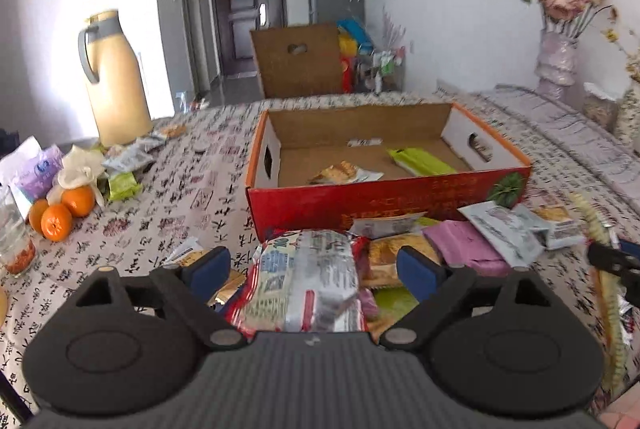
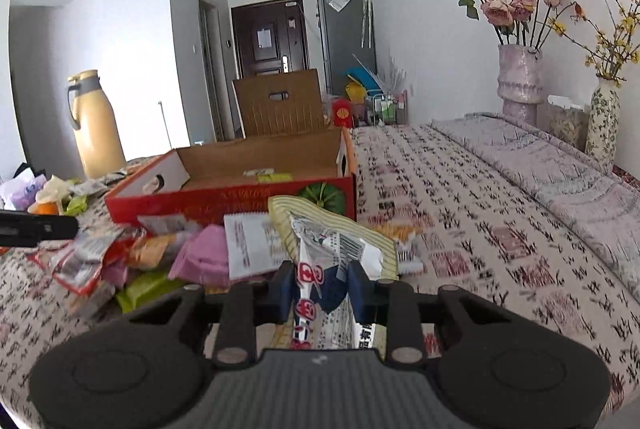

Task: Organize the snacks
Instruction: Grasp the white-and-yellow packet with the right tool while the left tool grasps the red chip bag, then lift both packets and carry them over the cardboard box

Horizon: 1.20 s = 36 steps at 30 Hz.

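Note:
In the left wrist view my left gripper (image 1: 314, 271) stands open over a pile of snack packs. A red-and-white pack (image 1: 308, 281) lies between its blue pads, which do not touch it. Beyond the pile is an open red cardboard box (image 1: 384, 197) holding a green pack (image 1: 420, 161) and a biscuit pack (image 1: 344, 173). A pink pack (image 1: 464, 243) and a grey-white pack (image 1: 504, 229) lie in front of the box. In the right wrist view my right gripper (image 2: 320, 287) is shut on a yellow-striped snack bag (image 2: 320, 225), held above the table before the red box (image 2: 224, 201).
A yellow thermos jug (image 1: 118, 89), oranges (image 1: 60, 217), a glass (image 1: 14, 241) and more packs sit at the left. Flower vases (image 2: 520, 85) stand at the back right on a folded cloth. A brown carton (image 1: 296, 61) stands behind the table. The patterned tablecloth (image 2: 460, 209) is bare right of the box.

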Motion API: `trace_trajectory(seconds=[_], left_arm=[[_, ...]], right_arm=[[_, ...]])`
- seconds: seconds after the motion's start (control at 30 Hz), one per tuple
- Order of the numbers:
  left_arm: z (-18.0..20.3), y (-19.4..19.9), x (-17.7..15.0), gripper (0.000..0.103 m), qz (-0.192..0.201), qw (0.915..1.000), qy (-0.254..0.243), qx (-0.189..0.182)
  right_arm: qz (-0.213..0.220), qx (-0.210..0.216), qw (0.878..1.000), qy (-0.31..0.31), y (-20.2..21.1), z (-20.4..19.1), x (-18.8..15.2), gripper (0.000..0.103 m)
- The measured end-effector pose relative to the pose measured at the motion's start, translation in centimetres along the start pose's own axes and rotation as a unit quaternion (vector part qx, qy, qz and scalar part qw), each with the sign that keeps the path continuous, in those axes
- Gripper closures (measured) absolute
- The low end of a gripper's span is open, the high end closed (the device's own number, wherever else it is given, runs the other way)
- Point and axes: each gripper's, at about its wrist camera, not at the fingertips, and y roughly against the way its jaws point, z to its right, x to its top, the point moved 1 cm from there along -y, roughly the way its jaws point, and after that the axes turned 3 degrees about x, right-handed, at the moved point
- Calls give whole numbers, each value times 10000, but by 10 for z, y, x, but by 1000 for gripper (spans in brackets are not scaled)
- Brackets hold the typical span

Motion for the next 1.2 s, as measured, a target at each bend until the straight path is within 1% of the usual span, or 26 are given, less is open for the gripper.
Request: trace_trajectory(seconds=[0.2, 0.27, 0.3, 0.37, 0.5, 0.77, 0.8, 0.83, 0.87, 1.0, 1.07, 1.2], left_arm=[[1, -42, 6, 11, -569, 9981, 31, 223], [1, -51, 4, 17, -735, 9969, 33, 278], [1, -56, 2, 26, -844, 9960, 41, 282], [0, -62, -1, 28, -940, 9951, 84, 309], [-3, -58, -1, 42, -857, 9958, 194, 270], [-11, -47, 2, 46, -663, 9967, 361, 294], [-12, -43, 2, 57, -606, 9971, 370, 288], [-12, -40, 4, 73, -571, 9974, 365, 255], [-13, -38, 5, 73, -560, 9974, 384, 238], [-15, -31, 8, 78, -439, 9980, 395, 238], [-15, -31, 6, 78, -448, 9979, 405, 237], [-16, -31, 5, 83, -441, 9979, 425, 200]], right_arm=[[71, 128, 9999, -13, -13, 2, 11, 76], [82, 188, 9998, -12, -17, 2, 13, 76], [85, 215, 9997, -13, -19, 3, 14, 76], [84, 260, 9996, -13, -21, 3, 15, 76], [107, 315, 9994, -15, -24, 3, 17, 76], [165, 320, 9993, -2, -26, 3, 23, 76], [174, 316, 9993, -1, -26, 3, 24, 76], [182, 314, 9993, 0, -26, 3, 24, 76], [194, 314, 9993, 4, -25, 2, 25, 76], [249, 325, 9992, 19, -23, 0, 28, 76], [261, 325, 9991, 19, -22, 0, 28, 76], [253, 328, 9991, 14, -20, -1, 27, 76]])
